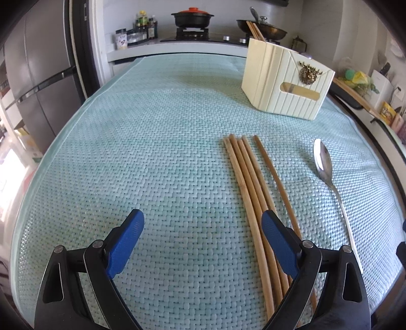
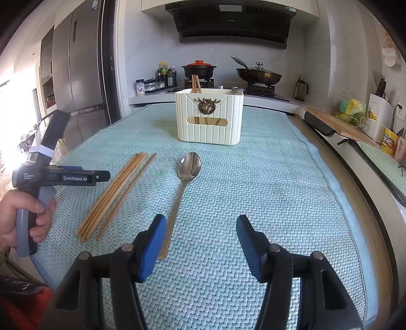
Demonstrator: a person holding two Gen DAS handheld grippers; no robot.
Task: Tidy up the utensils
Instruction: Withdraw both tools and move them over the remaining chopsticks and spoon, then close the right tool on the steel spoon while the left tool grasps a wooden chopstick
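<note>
Both grippers hung wide open and empty, the left gripper (image 1: 203,228) beside the wooden chopsticks (image 1: 247,182) and the right gripper (image 2: 201,234) beside the steel spoon (image 2: 189,166), all lying lengthwise toward the cream utensil holder (image 2: 209,119), which already held chopsticks and a spoon.

White lettering "GenRobot.AI" reads clearly on the black side of the left tongs (image 2: 61,177) in the right wrist view; a smaller label on the grey part just left of it is too small to read. Range hood (image 2: 236,22) carries a small white brand mark near its right end, not legible. Yellow packet (image 2: 389,144) at far right shows large printed characters, unreadable.
</note>
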